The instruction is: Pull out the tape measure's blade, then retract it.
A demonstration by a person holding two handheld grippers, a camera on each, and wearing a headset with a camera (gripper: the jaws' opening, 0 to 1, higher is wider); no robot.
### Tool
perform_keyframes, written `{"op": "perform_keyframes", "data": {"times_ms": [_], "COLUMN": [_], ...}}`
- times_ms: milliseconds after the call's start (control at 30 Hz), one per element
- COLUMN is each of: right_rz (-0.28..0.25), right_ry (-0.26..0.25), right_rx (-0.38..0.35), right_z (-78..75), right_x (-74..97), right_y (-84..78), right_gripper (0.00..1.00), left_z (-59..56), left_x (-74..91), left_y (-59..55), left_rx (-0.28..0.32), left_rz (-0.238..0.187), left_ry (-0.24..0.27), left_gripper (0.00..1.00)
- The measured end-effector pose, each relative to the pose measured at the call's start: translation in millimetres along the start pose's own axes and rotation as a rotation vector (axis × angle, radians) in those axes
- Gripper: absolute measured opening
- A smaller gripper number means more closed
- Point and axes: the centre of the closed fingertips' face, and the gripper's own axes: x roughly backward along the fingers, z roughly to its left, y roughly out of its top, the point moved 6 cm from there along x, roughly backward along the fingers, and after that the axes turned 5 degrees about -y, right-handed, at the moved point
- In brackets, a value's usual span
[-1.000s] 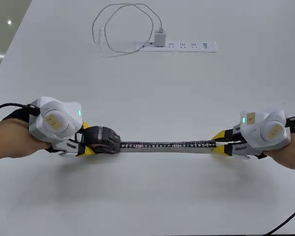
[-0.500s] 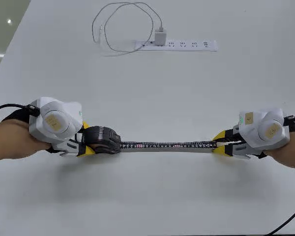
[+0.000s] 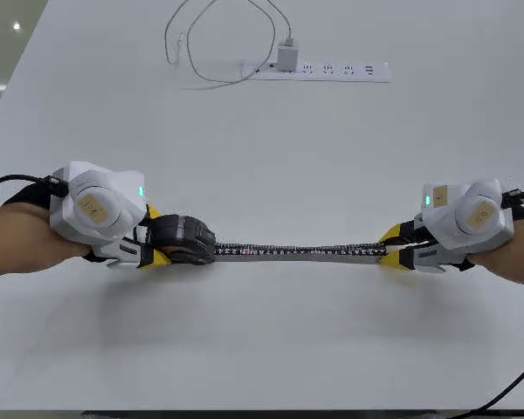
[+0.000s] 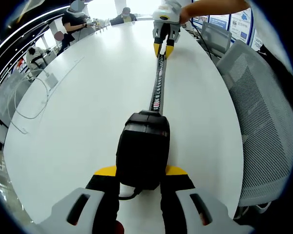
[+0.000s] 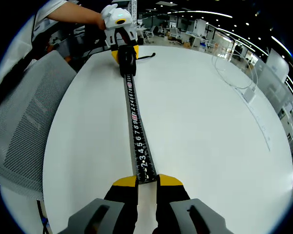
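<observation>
A black tape measure case (image 3: pixel 182 239) lies on the white table, held between the yellow-tipped fingers of my left gripper (image 3: pixel 155 248), which is shut on it; the same case (image 4: pixel 143 148) fills the lower middle of the left gripper view. Its dark blade (image 3: pixel 299 253) runs straight to the right, just above the table. My right gripper (image 3: pixel 393 249) is shut on the blade's end. In the right gripper view the numbered blade (image 5: pixel 136 136) stretches away from my right gripper (image 5: pixel 146 186) to the case (image 5: pixel 127 62). The right gripper (image 4: pixel 163 48) also appears far off in the left gripper view.
A white power strip (image 3: pixel 325 71) with a plugged-in charger and a looped white cable (image 3: pixel 201 44) lies at the table's far edge. A mesh office chair (image 4: pixel 256 112) stands beside the table. People sit at the far end (image 4: pixel 78 19) in the left gripper view.
The blade spans a little further between the grippers, and the head camera has tilted so the whole scene sits slightly higher in view. Both grips are unchanged.
</observation>
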Motion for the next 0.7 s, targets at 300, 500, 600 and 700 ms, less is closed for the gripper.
{"op": "perform_keyframes", "data": {"times_ms": [300, 500, 600, 700], "right_rz": [0.005, 0.008, 0.007, 0.004], "right_ry": [-0.012, -0.012, -0.016, -0.018], "right_rx": [0.014, 0.022, 0.036, 0.028], "right_z": [0.1, 1.1, 1.9, 2.6], "right_x": [-1.1, -0.5, 0.0, 0.6], "right_y": [-0.5, 0.5, 0.9, 0.2], "right_gripper": [0.1, 0.1, 0.11, 0.11], "left_z": [-0.1, 0.1, 0.1, 0.1], "left_x": [0.3, 0.3, 0.3, 0.0], "left_y": [0.3, 0.1, 0.9, 0.5], "left_rx": [-0.001, -0.002, -0.031, -0.029], "left_rz": [-0.005, -0.003, -0.005, -0.001], "left_ry": [0.002, 0.004, 0.014, 0.021], "left_gripper": [0.28, 0.28, 0.28, 0.29]}}
